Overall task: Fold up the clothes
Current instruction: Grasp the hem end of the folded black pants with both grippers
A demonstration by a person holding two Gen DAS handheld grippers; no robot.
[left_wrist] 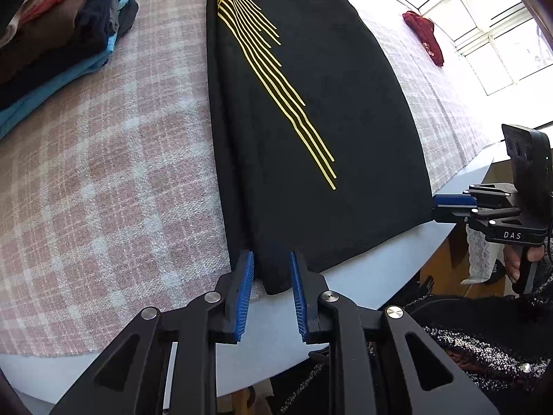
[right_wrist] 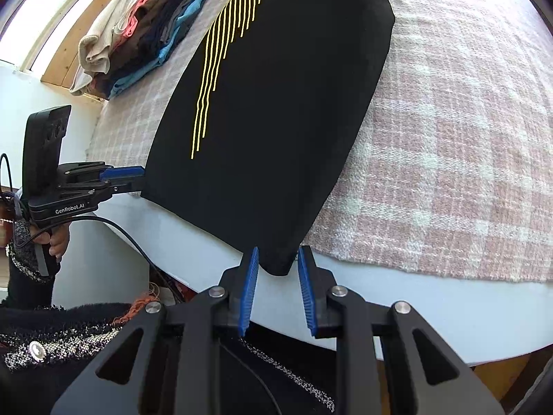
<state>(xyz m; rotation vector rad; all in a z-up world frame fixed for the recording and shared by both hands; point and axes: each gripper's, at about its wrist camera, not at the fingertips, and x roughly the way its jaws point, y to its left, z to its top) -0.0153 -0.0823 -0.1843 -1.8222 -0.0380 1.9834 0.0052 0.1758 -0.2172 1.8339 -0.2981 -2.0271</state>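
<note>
At the table edge, left tool [left_wrist: 271,276] and right tool [right_wrist: 278,269] gape around black garment [left_wrist: 311,138] corners.

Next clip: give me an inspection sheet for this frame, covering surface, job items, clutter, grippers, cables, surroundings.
Surface: white table partly covered by a pink plaid cloth.
Job items: black garment with yellow lines lies flat, its hem at the near edge; clothes stack at the far left.
Clutter: a dark red item at the far right.
Grippers: left gripper open, jaws either side of the near left hem corner; right gripper open, jaws either side of the near right corner.
Cables: black cable hanging from the left gripper.
Surroundings: windows beyond the table; the person's dark speckled sleeves below.
</note>
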